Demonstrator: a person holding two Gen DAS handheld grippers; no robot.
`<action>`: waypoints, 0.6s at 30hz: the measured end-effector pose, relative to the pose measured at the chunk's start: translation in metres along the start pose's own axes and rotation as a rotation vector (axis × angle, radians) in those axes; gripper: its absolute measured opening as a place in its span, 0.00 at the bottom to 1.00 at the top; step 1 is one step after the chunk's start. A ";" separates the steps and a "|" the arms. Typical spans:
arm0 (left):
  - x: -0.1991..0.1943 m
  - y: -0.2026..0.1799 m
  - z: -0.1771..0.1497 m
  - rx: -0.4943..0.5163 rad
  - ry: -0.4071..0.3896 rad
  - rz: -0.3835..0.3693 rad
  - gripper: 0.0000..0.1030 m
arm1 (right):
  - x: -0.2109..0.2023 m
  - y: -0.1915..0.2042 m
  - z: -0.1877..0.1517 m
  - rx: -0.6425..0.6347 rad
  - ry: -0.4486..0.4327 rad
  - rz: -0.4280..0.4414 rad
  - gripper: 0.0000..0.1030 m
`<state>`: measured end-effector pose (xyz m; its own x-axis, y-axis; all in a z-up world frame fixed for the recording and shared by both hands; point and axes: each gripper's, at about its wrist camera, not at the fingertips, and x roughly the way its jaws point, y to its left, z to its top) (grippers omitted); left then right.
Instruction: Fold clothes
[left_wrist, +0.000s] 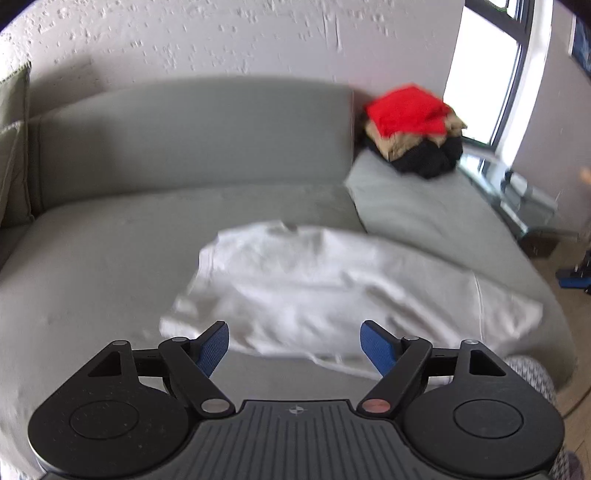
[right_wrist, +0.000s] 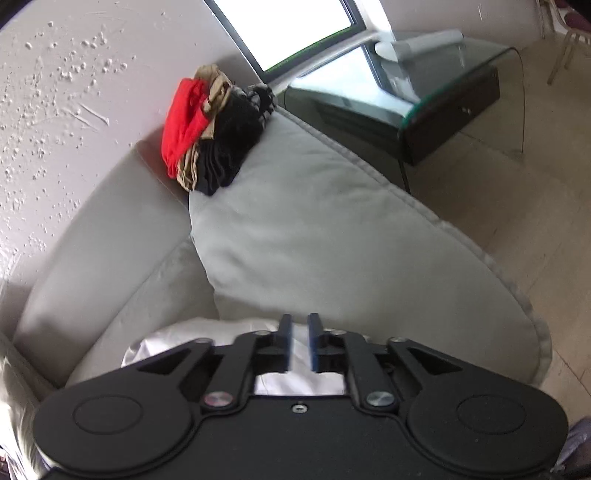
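Far left, a sofa (left_wrist: 192, 125) arm and cushion, then a long grey backrest against a pitted wall (left_wrist: 221, 33). On the seat, near the front edge, the white shirt (left_wrist: 325, 280): spread fairly flat, neck toward the backrest, one sleeve trailing right, hem rumpled; laid out so, probably, to give room for folding. Above its near edge, the left gripper (left_wrist: 294, 347), jaws spread wide with nothing between the blue pads, poised as if for a fresh pinch at the hem. Further right, on the raised end cushion (right_wrist: 332, 229) and tucked into the corner by the wall, a pile (left_wrist: 413, 129) of red, tan and black clothes, seemingly done and parked clear of the working area. In the right wrist view, the right gripper (right_wrist: 299, 341) over a bunched part of the shirt, pads nearly together with a narrow slit left; blurred here, but no cloth seems caught, so likely released. Right of the sofa, a glass table (right_wrist: 443, 92) under a window (right_wrist: 295, 29).
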<state>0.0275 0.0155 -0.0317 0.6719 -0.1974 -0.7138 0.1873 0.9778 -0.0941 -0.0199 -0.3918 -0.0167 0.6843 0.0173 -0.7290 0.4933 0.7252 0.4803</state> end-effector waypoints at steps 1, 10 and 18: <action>0.006 -0.005 -0.005 -0.009 0.021 -0.007 0.74 | -0.001 0.001 -0.006 -0.002 -0.004 0.022 0.31; 0.078 0.010 -0.048 -0.438 0.272 -0.211 0.41 | 0.018 0.026 -0.045 -0.118 0.149 0.261 0.50; 0.121 0.034 -0.052 -0.668 0.314 -0.319 0.40 | 0.018 0.021 -0.052 -0.113 0.185 0.287 0.58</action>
<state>0.0786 0.0285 -0.1573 0.4070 -0.5421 -0.7352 -0.1987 0.7331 -0.6505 -0.0250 -0.3408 -0.0455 0.6724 0.3481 -0.6533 0.2253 0.7444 0.6286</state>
